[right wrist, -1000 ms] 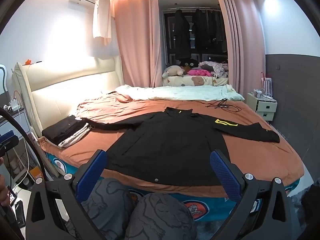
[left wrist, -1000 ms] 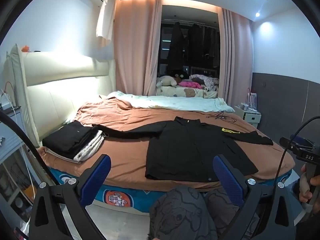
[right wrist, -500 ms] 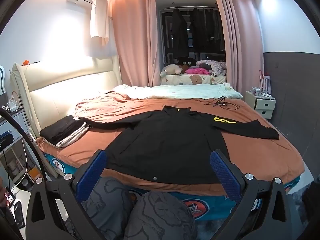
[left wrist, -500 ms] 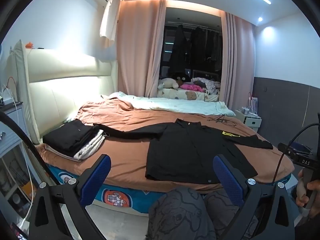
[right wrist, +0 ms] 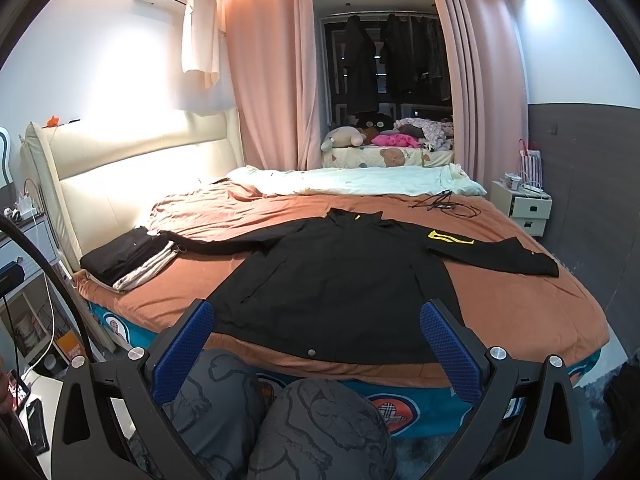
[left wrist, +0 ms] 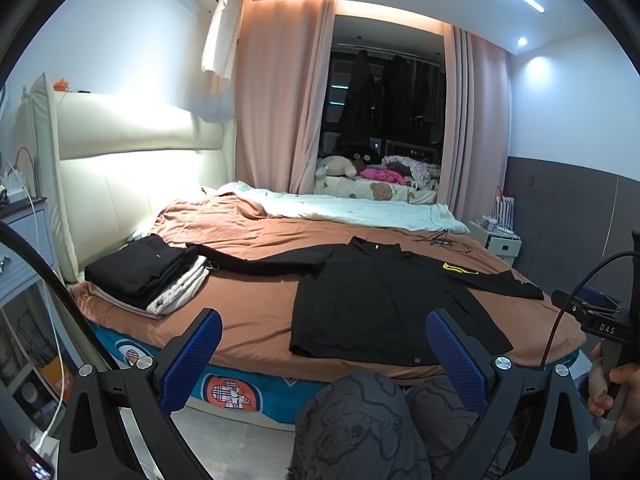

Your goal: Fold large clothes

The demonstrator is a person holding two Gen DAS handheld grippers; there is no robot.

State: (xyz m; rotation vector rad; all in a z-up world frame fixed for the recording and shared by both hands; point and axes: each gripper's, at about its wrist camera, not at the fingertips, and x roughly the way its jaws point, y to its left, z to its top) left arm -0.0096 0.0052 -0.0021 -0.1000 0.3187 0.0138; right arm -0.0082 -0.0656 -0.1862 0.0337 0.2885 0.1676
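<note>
One black jacket (right wrist: pixel 340 280) lies spread beside one folded stack (left wrist: pixel 148 274) on the bed (right wrist: pixel 520 304).

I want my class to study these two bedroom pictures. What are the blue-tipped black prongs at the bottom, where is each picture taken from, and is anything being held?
The prongs are hand-held grippers; a person holds one in each hand. Each picture comes from a wide-angle camera on one gripper, looking forward along its fingers. One view shows the left gripper, the other the right gripper. Both have their jaws wide apart and hold nothing. On the bed a black jacket lies spread flat, sleeves out, not yet folded. A stack of folded clothes sits by the headboard. The grey patterned shapes below are the person's knees.
</note>
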